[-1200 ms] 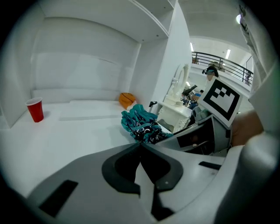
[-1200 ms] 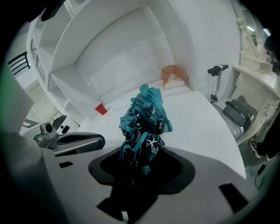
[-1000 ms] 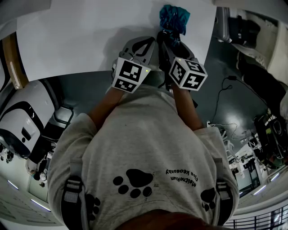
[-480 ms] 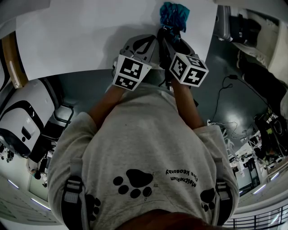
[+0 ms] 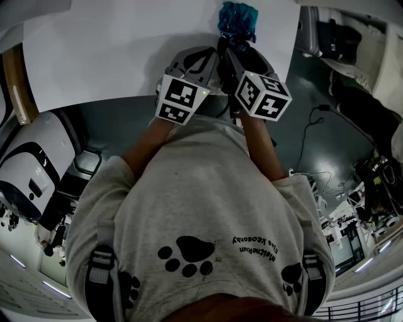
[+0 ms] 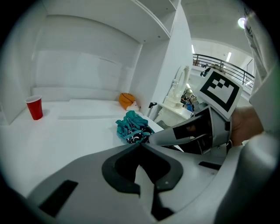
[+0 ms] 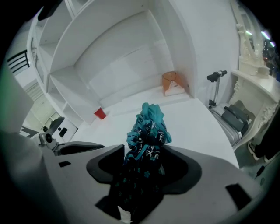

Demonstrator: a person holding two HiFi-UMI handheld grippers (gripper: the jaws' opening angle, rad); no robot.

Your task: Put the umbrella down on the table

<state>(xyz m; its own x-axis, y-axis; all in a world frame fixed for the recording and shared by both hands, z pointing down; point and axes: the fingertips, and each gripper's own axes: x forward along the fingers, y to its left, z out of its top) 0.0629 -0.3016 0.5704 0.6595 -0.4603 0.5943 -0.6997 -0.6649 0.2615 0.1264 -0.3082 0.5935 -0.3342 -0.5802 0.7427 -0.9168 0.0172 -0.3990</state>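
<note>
The folded umbrella [image 5: 237, 19], teal with a dark patterned cloth, lies on the white table [image 5: 126, 56] near its right edge. Its teal end points away from me. My right gripper [image 5: 236, 47] is around its near end, and its jaws are opening. In the right gripper view the umbrella [image 7: 146, 131] lies between the wide-set jaws of the right gripper [image 7: 142, 153]. My left gripper [image 5: 211, 53] is close beside it on the left, shut and empty [image 6: 141, 144]. The left gripper view has the umbrella [image 6: 132, 127] just beyond its tips.
A red cup [image 6: 34, 107] stands far back on the left of the table. An orange object [image 6: 127, 99] sits at the back by the white wall. Shelving rises behind the table. The table's right edge [image 5: 291, 63] drops off to a dark floor with cables.
The umbrella and the two grippers sit slightly farther up the head view. Nothing else has visibly changed.
</note>
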